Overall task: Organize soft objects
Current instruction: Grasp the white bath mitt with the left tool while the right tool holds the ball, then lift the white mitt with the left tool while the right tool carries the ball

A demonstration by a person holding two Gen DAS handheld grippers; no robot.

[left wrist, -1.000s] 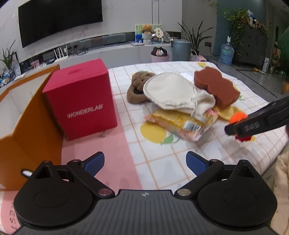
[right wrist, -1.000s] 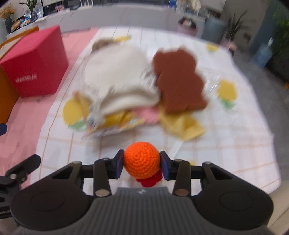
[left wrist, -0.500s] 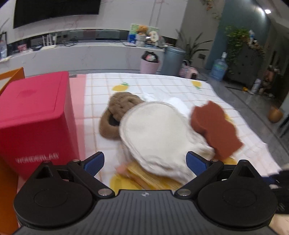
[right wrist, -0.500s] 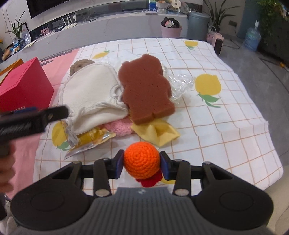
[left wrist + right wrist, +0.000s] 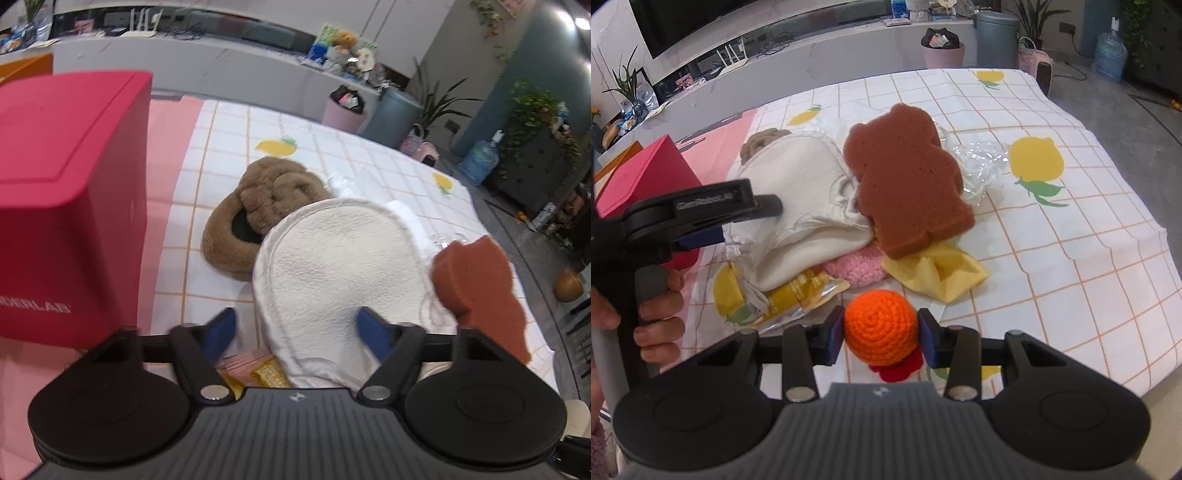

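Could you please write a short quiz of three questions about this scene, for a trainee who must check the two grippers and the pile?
1. True or false: the right gripper is shut on the orange crochet ball.
2. What lies on top of the pink crochet piece: A. bear-shaped brown sponge B. red box C. brown plush slipper
3. Fill in: the open left gripper straddles the cream ____.

Key: 1 true; 2 A; 3 bath mitt.
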